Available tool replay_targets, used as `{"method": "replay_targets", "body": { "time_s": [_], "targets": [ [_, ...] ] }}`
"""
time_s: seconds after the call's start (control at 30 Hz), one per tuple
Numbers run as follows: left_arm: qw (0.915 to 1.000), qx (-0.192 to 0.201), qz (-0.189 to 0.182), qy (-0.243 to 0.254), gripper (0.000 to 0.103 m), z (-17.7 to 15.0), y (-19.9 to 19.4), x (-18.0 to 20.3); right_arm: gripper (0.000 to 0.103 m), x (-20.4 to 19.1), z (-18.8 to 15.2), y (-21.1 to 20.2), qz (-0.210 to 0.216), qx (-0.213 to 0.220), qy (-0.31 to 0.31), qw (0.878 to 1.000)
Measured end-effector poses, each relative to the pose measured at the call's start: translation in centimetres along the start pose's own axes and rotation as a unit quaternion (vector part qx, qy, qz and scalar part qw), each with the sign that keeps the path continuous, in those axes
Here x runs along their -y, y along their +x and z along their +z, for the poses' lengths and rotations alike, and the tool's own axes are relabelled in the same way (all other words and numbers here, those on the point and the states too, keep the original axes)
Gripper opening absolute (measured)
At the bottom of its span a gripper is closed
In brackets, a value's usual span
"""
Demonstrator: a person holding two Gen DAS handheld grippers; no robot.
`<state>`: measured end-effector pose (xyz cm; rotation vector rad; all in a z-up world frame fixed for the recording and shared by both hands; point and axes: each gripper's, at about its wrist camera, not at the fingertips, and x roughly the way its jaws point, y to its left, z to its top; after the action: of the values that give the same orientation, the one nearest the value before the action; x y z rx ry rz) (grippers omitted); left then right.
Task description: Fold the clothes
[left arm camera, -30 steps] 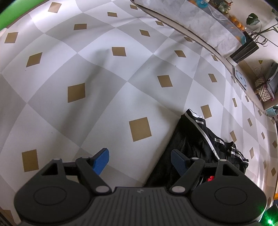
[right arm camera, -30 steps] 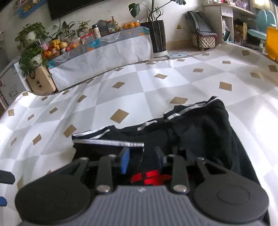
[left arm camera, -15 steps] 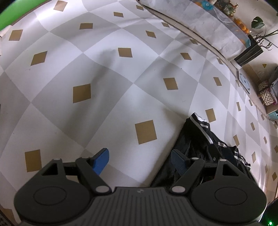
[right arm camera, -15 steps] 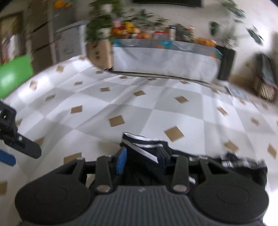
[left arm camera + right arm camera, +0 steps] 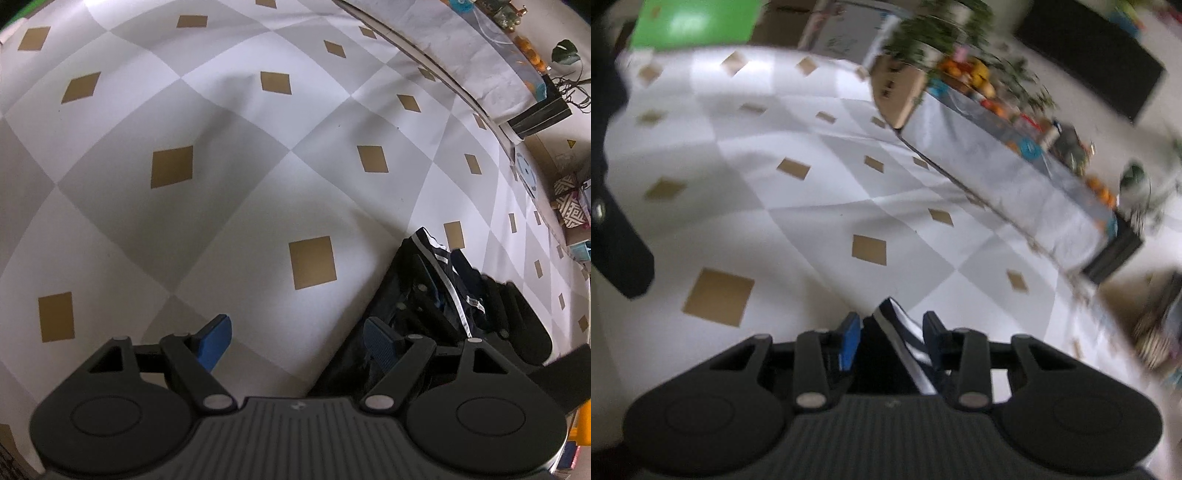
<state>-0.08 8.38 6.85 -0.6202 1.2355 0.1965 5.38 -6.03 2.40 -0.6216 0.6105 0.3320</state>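
So the right tool is pinching the striped edge of the black garment between its blue pads, lifted off the checkered floor. The left tool is spread wide with nothing in it, floor straight ahead, and the rest of the garment bunched just off its right finger. The right view's pretty blurry.
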Motion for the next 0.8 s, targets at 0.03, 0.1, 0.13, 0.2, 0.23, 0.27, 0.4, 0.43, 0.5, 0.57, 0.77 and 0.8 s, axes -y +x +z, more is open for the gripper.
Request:
{"method": "replay_targets", "body": {
  "time_s": [0.03, 0.1, 0.13, 0.2, 0.23, 0.27, 0.4, 0.43, 0.5, 0.57, 0.77, 0.8],
  "targets": [
    [1.0, -0.002, -0.001, -0.003, 0.078, 0.0, 0.0, -0.1, 0.032, -0.4, 0.1, 0.3, -0.001, 0.001, -0.017, 1.0],
    [0.9999, -0.004, -0.006, -0.008, 0.078, 0.0, 0.0, -0.2, 0.027, -1.0, 0.1, 0.8, -0.003, 0.002, -0.036, 0.999],
    [0.9999, -0.006, -0.009, -0.01, 0.078, 0.0, -0.1, -0.2, 0.027, -1.2, 0.1, 1.1, -0.005, 0.001, -0.045, 0.999],
    [0.9999, -0.006, -0.012, -0.01, 0.078, 0.0, -0.2, -0.3, 0.023, -1.6, 0.0, 1.7, -0.008, -0.002, -0.063, 0.998],
    [0.9998, -0.007, -0.012, -0.011, 0.078, 0.0, -0.2, -0.3, 0.021, -1.8, -0.2, 2.0, -0.011, -0.004, -0.071, 0.997],
    [0.9998, -0.008, -0.012, -0.011, 0.078, 0.0, -0.2, -0.3, 0.019, -2.0, -0.3, 2.2, -0.015, -0.005, -0.078, 0.997],
    [0.9995, -0.013, -0.019, -0.02, 0.078, 0.0, -0.1, -0.4, 0.011, -2.4, -0.6, 2.9, -0.021, -0.004, -0.09, 0.996],
    [0.9995, -0.013, -0.019, -0.019, 0.078, 0.0, -0.1, -0.3, 0.01, -2.3, -0.7, 3.0, -0.024, -0.002, -0.085, 0.996],
    [0.9996, -0.014, -0.018, -0.017, 0.078, -0.1, 0.0, -0.2, 0.008, -1.6, -0.6, 3.0, -0.02, 0.001, -0.043, 0.999],
    [0.9996, -0.015, -0.018, -0.016, 0.078, -0.1, 0.0, -0.1, 0.008, 0.6, -0.4, 2.8, 0.002, 0.001, 0.061, 0.998],
    [0.9998, -0.016, -0.009, -0.005, 0.078, -0.4, 0.3, 0.3, 0.007, 9.0, -3.6, 3.1, 0.065, 0.0, 0.458, 0.886],
    [0.9998, -0.016, -0.007, -0.003, 0.078, -0.4, 0.3, 0.4, 0.008, 9.8, -4.5, 3.5, 0.082, -0.008, 0.504, 0.86]
  ]
}}
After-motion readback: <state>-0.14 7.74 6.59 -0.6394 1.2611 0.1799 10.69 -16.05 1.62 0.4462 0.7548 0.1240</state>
